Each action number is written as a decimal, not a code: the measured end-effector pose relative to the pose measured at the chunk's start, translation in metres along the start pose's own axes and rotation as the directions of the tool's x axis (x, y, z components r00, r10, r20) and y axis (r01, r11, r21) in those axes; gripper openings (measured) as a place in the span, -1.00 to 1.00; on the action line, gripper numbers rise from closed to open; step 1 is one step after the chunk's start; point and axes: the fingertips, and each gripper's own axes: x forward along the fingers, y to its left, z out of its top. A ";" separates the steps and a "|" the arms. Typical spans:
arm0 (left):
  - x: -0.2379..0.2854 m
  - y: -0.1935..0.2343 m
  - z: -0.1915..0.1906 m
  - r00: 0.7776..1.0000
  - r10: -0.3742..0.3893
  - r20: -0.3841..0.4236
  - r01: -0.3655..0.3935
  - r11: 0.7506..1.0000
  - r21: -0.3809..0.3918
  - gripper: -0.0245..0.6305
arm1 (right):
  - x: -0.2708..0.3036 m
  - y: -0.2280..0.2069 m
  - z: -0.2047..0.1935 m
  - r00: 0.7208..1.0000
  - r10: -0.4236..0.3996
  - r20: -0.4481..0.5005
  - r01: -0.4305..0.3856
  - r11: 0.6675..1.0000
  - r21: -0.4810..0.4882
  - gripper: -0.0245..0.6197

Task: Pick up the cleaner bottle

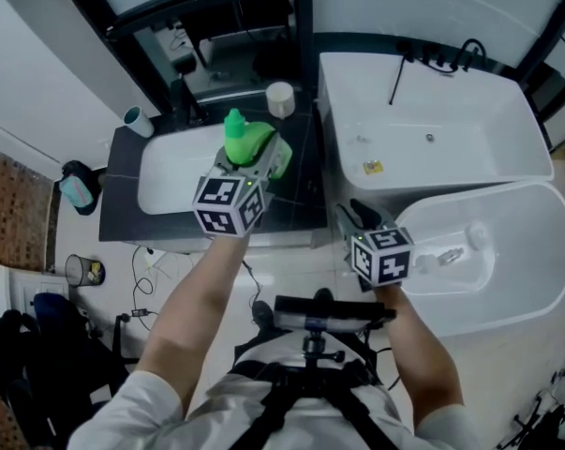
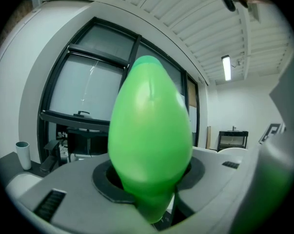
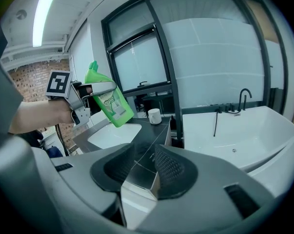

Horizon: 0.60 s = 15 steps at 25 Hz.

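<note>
The green cleaner bottle (image 1: 247, 142) hangs in the air over the white sink basin (image 1: 170, 172), tilted, cap up. My left gripper (image 1: 254, 164) is shut on its body, and in the left gripper view the bottle (image 2: 149, 135) fills the space between the jaws of that gripper (image 2: 149, 182). The right gripper view shows the bottle (image 3: 110, 100) from the side, with the left gripper (image 3: 95, 89) clamped just below its neck. My right gripper (image 1: 353, 217) hovers off the counter's right front corner. It (image 3: 146, 169) stands open with nothing between its pads.
A dark counter (image 1: 301, 195) surrounds the basin. A white cup (image 1: 280, 98) stands at its back and a teal cup (image 1: 138, 121) at its far left. White bathtubs (image 1: 432, 129) (image 1: 512, 251) lie to the right, with a black faucet (image 1: 399, 71). A wastebasket (image 1: 81, 270) sits on the floor.
</note>
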 end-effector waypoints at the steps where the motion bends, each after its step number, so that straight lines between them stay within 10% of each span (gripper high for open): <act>1: -0.003 0.000 0.004 1.000 0.001 0.008 -0.001 1.000 0.001 -0.43 | -0.001 0.001 0.001 1.000 -0.002 0.003 0.002 1.000 -0.004 -0.50; 15: -0.051 0.003 0.035 0.997 0.020 0.075 -0.022 0.999 0.028 -0.44 | -0.013 0.024 0.011 0.999 0.016 0.044 -0.015 0.999 -0.031 -0.50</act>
